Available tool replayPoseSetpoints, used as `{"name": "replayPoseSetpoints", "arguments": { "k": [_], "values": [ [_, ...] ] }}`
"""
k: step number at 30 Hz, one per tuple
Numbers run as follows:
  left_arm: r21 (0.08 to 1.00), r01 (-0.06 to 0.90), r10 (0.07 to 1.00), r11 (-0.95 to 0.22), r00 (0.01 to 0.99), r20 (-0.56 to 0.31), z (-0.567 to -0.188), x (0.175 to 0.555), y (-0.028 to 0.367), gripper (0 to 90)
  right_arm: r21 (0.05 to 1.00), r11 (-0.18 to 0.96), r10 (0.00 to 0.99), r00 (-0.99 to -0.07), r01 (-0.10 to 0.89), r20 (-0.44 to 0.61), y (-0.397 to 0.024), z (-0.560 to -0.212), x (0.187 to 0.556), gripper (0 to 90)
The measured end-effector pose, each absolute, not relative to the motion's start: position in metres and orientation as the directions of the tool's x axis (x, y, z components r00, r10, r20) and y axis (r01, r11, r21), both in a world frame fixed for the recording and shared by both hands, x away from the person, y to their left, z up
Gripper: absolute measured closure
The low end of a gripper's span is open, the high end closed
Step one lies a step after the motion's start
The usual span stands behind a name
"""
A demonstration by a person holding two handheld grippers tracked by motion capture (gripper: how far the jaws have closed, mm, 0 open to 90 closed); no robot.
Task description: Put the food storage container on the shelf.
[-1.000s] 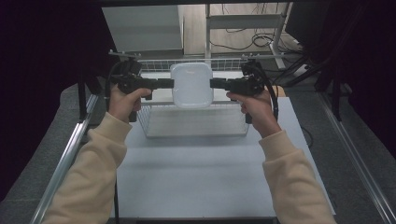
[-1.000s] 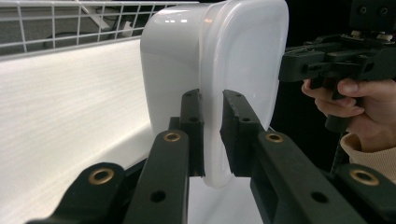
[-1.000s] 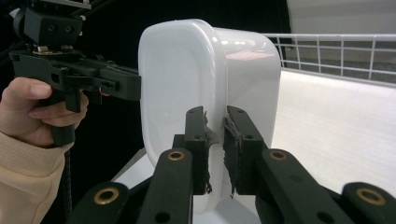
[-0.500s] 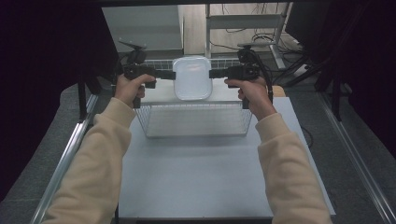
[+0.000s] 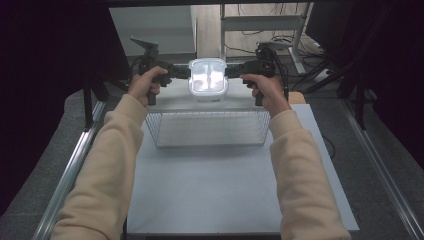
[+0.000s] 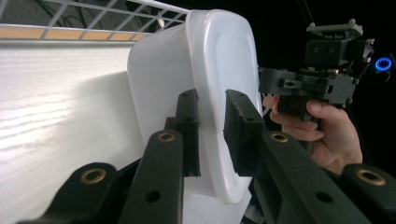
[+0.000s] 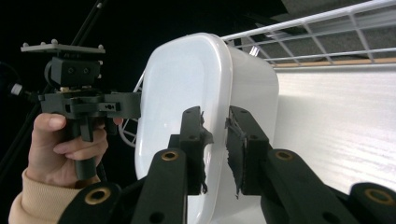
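Observation:
A white lidded plastic container (image 5: pixel 208 78) hangs in the air above the far side of a wire basket (image 5: pixel 207 127). My left gripper (image 5: pixel 184 72) is shut on the container's left rim (image 6: pixel 212 126), and my right gripper (image 5: pixel 231 71) is shut on its right rim (image 7: pixel 215 135). In the left gripper view the container (image 6: pixel 205 84) stands on edge between the black jaws, with the other hand and gripper (image 6: pixel 322 84) beyond it. From the right gripper's camera, the container (image 7: pixel 201 93) shows the same way, with the left hand's gripper (image 7: pixel 79 102) behind it.
The wire basket stands on a white tabletop (image 5: pixel 220 190), whose near half is bare. Metal frame rails (image 5: pixel 70 170) run along both table sides. Behind the table are a desk frame (image 5: pixel 260 20) and cables on the floor.
Both grippers have carried the container up and away from me, from over the basket's middle to above its far edge. The hold on both rims is unchanged.

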State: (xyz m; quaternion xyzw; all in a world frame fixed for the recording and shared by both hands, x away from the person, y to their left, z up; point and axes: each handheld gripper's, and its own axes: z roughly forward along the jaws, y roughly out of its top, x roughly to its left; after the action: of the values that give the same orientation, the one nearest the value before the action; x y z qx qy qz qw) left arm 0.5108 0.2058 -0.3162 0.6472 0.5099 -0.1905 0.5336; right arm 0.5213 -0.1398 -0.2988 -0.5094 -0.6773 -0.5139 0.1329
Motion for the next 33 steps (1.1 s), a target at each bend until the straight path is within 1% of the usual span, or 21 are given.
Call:
{"name": "replayPoseSetpoints", "arguments": {
  "k": [4, 8, 12, 13, 14, 15, 17, 18, 21, 25, 27, 28, 31, 33],
  "values": [
    [0.464, 0.878, 0.440, 0.120, 0.372, -0.817, -0.323, 0.519, 0.208, 74.1, 0.538, -0.060, 0.573, -0.413, 0.841, 0.708, -0.136, -0.300, 0.528, 72.9],
    [0.461, 0.878, 0.466, 0.129, 0.356, -0.810, -0.326, 0.522, 0.208, 75.9, 0.520, -0.052, 0.604, -0.388, 0.853, 0.696, -0.131, -0.305, 0.533, 67.9],
    [0.466, 0.875, 0.469, 0.132, 0.359, -0.807, -0.326, 0.520, 0.207, 75.3, 0.519, -0.077, 0.598, -0.377, 0.852, 0.707, -0.131, -0.307, 0.534, 67.7],
    [0.472, 0.873, 0.477, 0.127, 0.363, -0.800, -0.325, 0.520, 0.206, 74.3, 0.524, -0.077, 0.598, -0.381, 0.848, 0.706, -0.130, -0.307, 0.534, 65.3],
    [0.482, 0.868, 0.487, 0.124, 0.370, -0.791, -0.324, 0.519, 0.205, 71.5, 0.521, -0.079, 0.594, -0.380, 0.850, 0.710, -0.130, -0.306, 0.533, 61.4],
    [0.496, 0.859, 0.501, 0.129, 0.375, -0.780, -0.322, 0.517, 0.203, 66.6, 0.525, -0.090, 0.588, -0.380, 0.846, 0.714, -0.129, -0.305, 0.532, 55.7],
    [0.542, 0.829, 0.524, 0.138, 0.403, -0.750, -0.318, 0.513, 0.200, 55.9, 0.574, -0.103, 0.603, -0.407, 0.812, 0.686, -0.127, -0.299, 0.527, 46.4],
    [0.563, 0.814, 0.532, 0.139, 0.419, -0.736, -0.316, 0.510, 0.199, 52.1, 0.595, -0.094, 0.619, -0.421, 0.798, 0.663, -0.126, -0.296, 0.523, 42.7],
    [0.623, 0.776, 0.603, 0.101, 0.451, -0.658, -0.308, 0.500, 0.195, 42.1, 0.661, -0.055, 0.645, -0.479, 0.749, 0.596, -0.125, -0.287, 0.510, 34.1],
    [0.686, 0.726, 0.664, 0.042, 0.493, -0.563, -0.299, 0.482, 0.191, 34.4, 0.751, 0.032, 0.685, -0.562, 0.660, 0.464, -0.128, -0.279, 0.489, 29.7],
    [0.720, 0.693, 0.706, -0.017, 0.518, -0.482, -0.294, 0.468, 0.189, 32.2, 0.778, 0.074, 0.692, -0.593, 0.624, 0.410, -0.131, -0.278, 0.479, 28.5],
    [0.733, 0.680, 0.717, -0.024, 0.523, -0.461, -0.293, 0.461, 0.188, 31.2, 0.789, 0.094, 0.695, -0.607, 0.607, 0.384, -0.133, -0.280, 0.474, 28.3],
    [0.754, 0.657, 0.708, -0.022, 0.543, -0.453, -0.291, 0.440, 0.188, 29.6, 0.816, 0.131, 0.695, -0.639, 0.563, 0.329, -0.140, -0.284, 0.459, 28.2],
    [0.764, 0.644, 0.706, -0.029, 0.555, -0.441, -0.293, 0.427, 0.189, 29.0, 0.826, 0.139, 0.687, -0.654, 0.547, 0.318, -0.146, -0.288, 0.450, 28.3]
  ]
}}
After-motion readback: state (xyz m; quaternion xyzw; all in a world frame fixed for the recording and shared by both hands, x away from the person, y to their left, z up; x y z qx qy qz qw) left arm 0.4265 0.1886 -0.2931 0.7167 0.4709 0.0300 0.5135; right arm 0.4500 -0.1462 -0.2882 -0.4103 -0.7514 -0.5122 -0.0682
